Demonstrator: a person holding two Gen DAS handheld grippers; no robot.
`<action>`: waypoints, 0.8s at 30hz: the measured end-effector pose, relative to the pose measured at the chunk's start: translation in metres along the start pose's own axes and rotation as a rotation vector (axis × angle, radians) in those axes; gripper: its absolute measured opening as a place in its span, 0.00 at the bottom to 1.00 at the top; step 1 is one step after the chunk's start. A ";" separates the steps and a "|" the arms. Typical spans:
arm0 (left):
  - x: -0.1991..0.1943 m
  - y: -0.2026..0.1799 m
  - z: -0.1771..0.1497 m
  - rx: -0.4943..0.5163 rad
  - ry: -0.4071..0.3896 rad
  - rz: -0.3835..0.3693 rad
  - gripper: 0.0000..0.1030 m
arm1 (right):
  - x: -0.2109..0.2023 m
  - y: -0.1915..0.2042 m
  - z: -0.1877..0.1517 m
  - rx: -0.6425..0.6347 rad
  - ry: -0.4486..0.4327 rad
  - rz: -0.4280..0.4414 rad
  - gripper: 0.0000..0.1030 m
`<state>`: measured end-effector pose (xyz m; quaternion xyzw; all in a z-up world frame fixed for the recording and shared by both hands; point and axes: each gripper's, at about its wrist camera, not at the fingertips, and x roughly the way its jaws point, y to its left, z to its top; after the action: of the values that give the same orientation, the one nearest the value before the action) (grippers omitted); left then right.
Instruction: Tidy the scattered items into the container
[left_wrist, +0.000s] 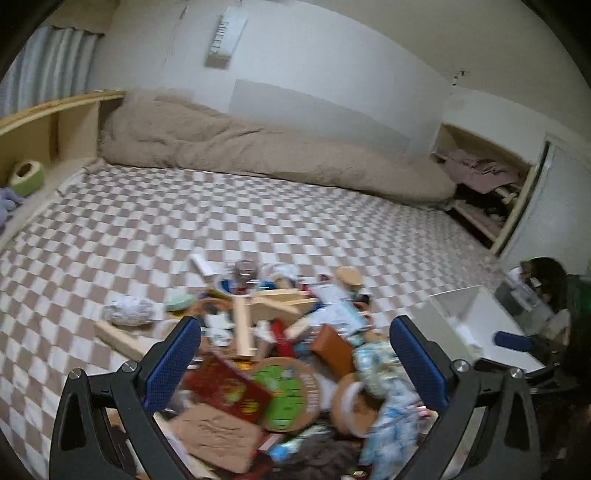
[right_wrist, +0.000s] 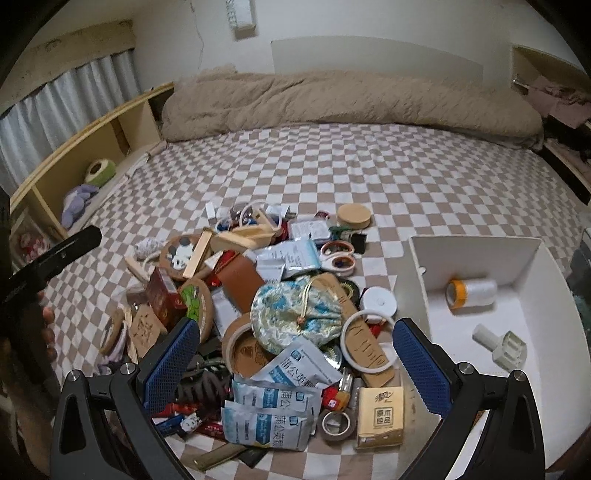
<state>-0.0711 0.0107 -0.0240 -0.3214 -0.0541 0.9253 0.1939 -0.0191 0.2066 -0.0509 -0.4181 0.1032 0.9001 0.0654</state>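
A heap of small items lies on the checkered bed: a blue floral drawstring pouch, white sachets, tape rolls, wooden pieces and a yellow tissue pack. The white container stands right of the heap and holds a film roll with a yellow core and a white plastic piece. My right gripper hangs open above the heap's near side, nothing between its blue pads. My left gripper is open over the heap, empty too. The container shows at the right in the left wrist view.
A beige duvet is bunched along the wall. A wooden shelf with soft toys lines the left side. An open closet with clothes stands at the far right. The other gripper's black body shows at the left edge.
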 end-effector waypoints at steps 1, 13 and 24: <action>0.001 0.005 -0.003 0.001 0.005 0.017 1.00 | 0.003 0.001 -0.001 0.001 0.011 0.007 1.00; 0.043 0.048 -0.048 -0.012 0.228 0.056 1.00 | 0.043 0.007 -0.024 0.074 0.221 0.136 1.00; 0.064 0.050 -0.080 0.089 0.343 0.133 1.00 | 0.070 -0.004 -0.053 0.212 0.365 0.175 1.00</action>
<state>-0.0843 -0.0121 -0.1350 -0.4685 0.0422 0.8691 0.1530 -0.0238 0.1999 -0.1379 -0.5542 0.2431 0.7960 0.0110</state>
